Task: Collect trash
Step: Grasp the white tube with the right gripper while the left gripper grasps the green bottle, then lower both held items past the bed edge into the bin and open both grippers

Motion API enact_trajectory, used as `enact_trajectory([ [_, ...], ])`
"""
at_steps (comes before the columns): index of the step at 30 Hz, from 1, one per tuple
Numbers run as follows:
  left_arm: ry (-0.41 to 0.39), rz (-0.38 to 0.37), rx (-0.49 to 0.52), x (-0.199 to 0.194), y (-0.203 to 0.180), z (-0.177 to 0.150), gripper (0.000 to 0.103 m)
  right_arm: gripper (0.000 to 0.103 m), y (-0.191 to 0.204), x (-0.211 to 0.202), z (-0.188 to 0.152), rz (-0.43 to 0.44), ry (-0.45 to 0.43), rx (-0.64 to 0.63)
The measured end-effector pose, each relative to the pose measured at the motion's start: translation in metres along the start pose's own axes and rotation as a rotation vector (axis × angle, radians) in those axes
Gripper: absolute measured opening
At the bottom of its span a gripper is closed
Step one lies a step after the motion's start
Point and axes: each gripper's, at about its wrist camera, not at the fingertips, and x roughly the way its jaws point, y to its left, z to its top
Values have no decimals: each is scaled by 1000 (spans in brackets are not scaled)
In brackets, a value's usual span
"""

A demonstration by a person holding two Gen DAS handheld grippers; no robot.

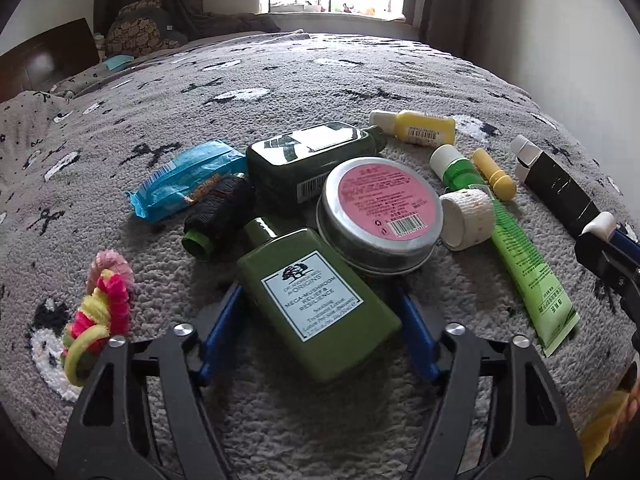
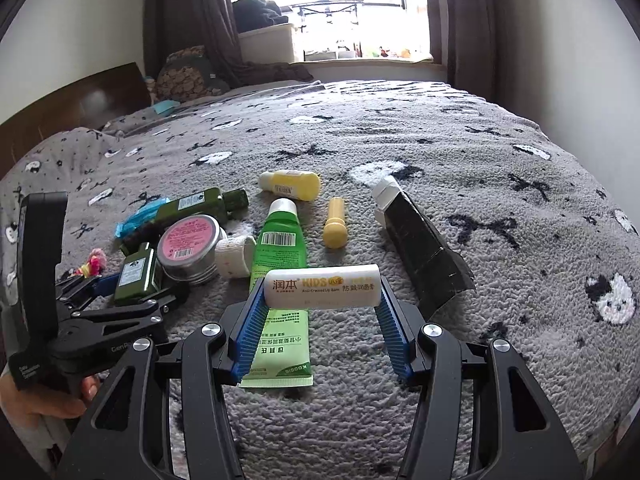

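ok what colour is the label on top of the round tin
Pink, with a barcode, on the round tin's silver lid; clearest in the left wrist view.

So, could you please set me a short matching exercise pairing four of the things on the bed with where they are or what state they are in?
Things:
1. white lip balm box
2. Origins bottle
3. round tin
4. hair ties

Places or states:
A. leaning on the Origins bottle
B. gripped by the right hand-held gripper
C. between the open left hand-held gripper fingers
D. at the pile's left edge

Pairs: 1-B, 2-C, 3-A, 4-D
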Motion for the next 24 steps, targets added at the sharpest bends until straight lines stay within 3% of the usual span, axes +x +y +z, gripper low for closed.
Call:
enact_trajectory([
  [7,3,-28,-5,-16,8,-11,62,54,10,-19,-5,15,-16,-13],
  [16,1,-34,-23,-54,14,-51,62,54,18,-52,-25,35,-13,-23],
  [24,-69,-28,-29,-110,14,-76,62,54,22,-88,-47,30,-34,-42],
])
